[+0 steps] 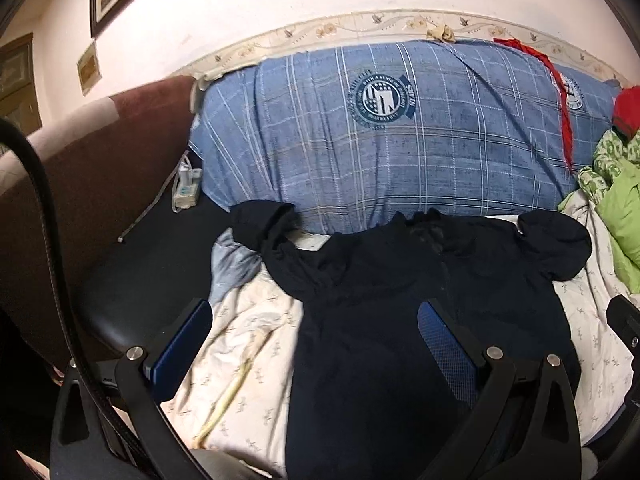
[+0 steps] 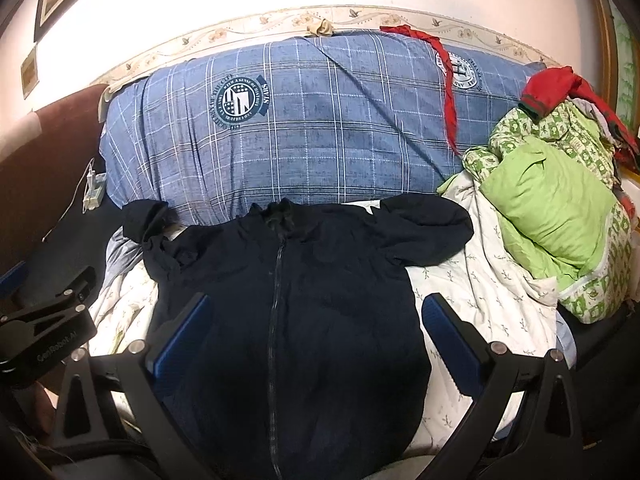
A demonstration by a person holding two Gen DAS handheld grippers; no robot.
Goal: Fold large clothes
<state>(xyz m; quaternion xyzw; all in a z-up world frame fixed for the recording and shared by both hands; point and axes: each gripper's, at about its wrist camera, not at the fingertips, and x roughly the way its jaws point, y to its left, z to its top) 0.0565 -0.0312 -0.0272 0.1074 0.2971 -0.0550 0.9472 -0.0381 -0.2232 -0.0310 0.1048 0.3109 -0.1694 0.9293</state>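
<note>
— Left wrist: left gripper [image 1: 316, 344] spread wide, empty, over the navy jacket [image 1: 380, 320]. Jacket flat on the white sheet [image 1: 248, 320], collar at twelve o'clock against the blue plaid duvet [image 1: 380, 128]. Sleeve at ten o'clock bunched; likely to fold lumpy.

— Right wrist: right gripper [image 2: 316, 340] likewise apart, holding nothing, zipper [image 2: 276, 320] between the fingers. Green bedding [image 2: 560, 216] crowding at three o'clock; could snag the right sleeve or drag sheet along.
</note>
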